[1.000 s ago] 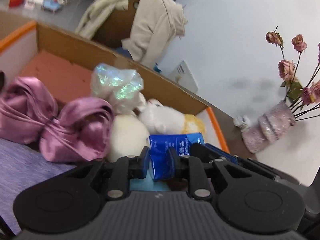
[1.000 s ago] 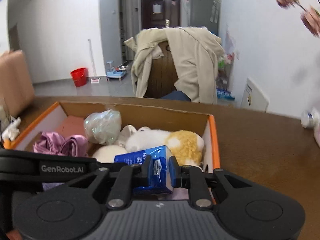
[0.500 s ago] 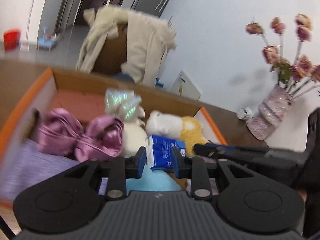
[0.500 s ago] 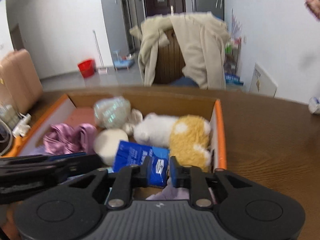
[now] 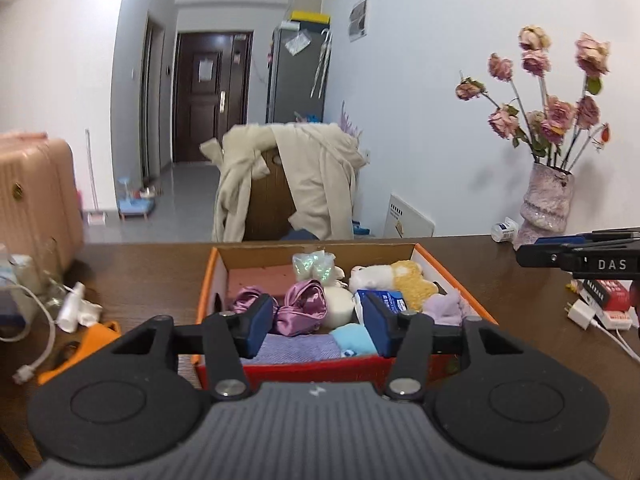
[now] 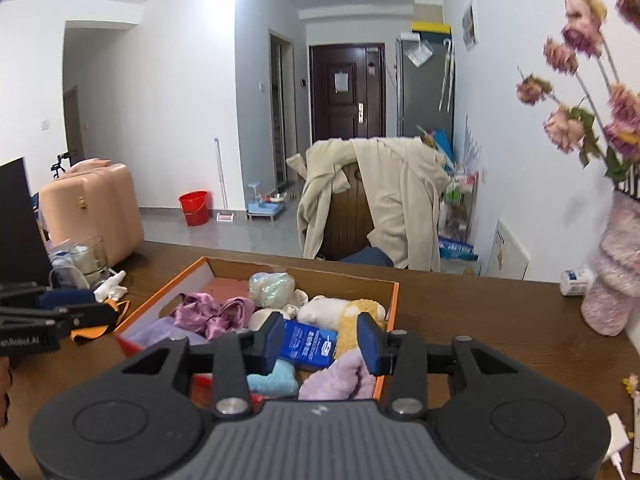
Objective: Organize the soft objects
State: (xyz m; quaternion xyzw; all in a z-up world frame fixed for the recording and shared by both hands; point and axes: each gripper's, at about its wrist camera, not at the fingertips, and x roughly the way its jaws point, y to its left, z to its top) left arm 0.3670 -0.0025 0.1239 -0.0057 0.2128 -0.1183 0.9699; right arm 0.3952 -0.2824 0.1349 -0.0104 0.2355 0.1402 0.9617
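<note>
An orange-rimmed cardboard box point(image 5: 204, 292) point(image 6: 394, 308) on the brown table holds soft things. Among them are a purple satin bow point(image 5: 304, 306) point(image 6: 208, 316), a white and yellow plush toy point(image 5: 396, 278) point(image 6: 344, 312), and lilac cloth point(image 5: 444, 306) point(image 6: 340, 376). A blue tissue pack point(image 5: 380, 298) point(image 6: 308, 344) lies among them, beside the plush. My left gripper point(image 5: 318, 326) hangs above the box's near edge, its jaws opening with nothing pressed between them. My right gripper point(image 6: 320, 342) hovers likewise at the near right corner, jaws opening and apart from the pack.
A pink vase of dried roses point(image 5: 546, 208) point(image 6: 612, 280) stands at the table's right, a small white bottle point(image 5: 505, 229) beside it. A charger and cables point(image 5: 584, 314) lie right of the box. An orange object point(image 5: 92, 336) and a glass point(image 6: 90, 256) sit left.
Both grippers were shut on the blue tissue pack; they have let go, opened, and drawn back and upward. The pack now lies in the box.
</note>
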